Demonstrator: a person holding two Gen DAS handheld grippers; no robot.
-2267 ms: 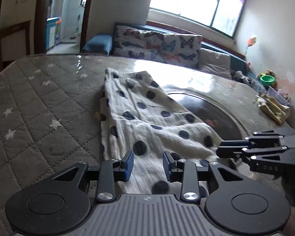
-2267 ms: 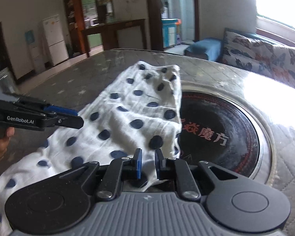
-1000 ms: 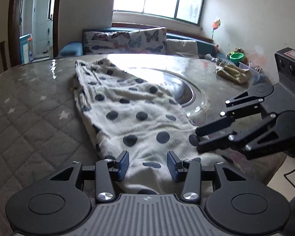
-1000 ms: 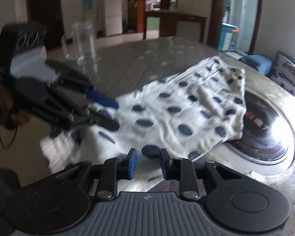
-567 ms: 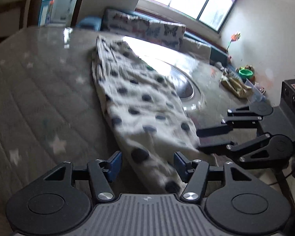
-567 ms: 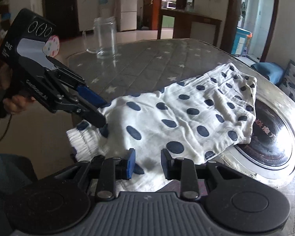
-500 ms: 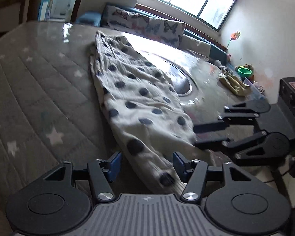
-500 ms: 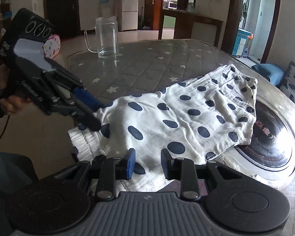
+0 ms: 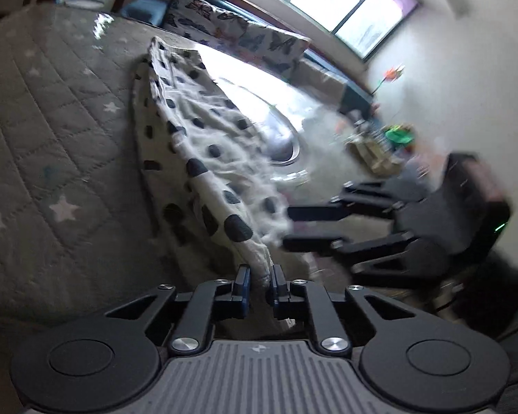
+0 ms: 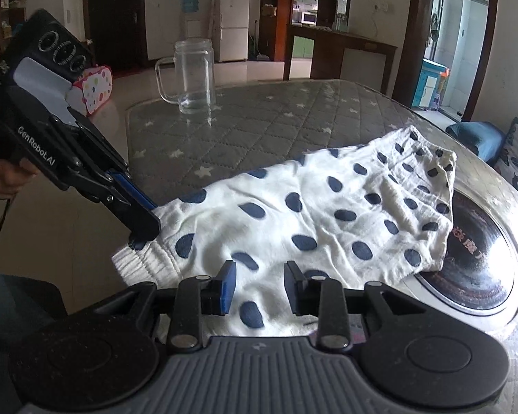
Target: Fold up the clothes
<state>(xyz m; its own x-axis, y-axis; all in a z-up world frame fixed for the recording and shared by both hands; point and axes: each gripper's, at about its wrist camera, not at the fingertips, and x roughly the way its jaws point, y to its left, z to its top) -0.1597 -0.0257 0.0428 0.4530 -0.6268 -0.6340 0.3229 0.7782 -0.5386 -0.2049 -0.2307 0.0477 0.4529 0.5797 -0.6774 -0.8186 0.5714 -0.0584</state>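
White trousers with dark blue dots [image 10: 328, 214] lie along the table, the elastic hem at the near edge; they also show in the left wrist view [image 9: 203, 158]. My left gripper [image 9: 258, 284] is shut on the hem, cloth pinched between its fingers; in the right wrist view it [image 10: 143, 231] grips the hem's left corner. My right gripper [image 10: 259, 288] is open over the near hem, cloth between its fingers. It shows at the right of the left wrist view [image 9: 290, 227], open beside the cloth.
The table has a grey quilted star cover [image 10: 259, 131] and a dark round inset plate [image 10: 480, 255] at the right. A glass mug [image 10: 191, 76] stands at the far corner. A butterfly-print sofa [image 9: 245, 34] is behind the table.
My left gripper has closed on the trouser hem; half a second ago it was open over it. My right gripper stays open at the near hem.
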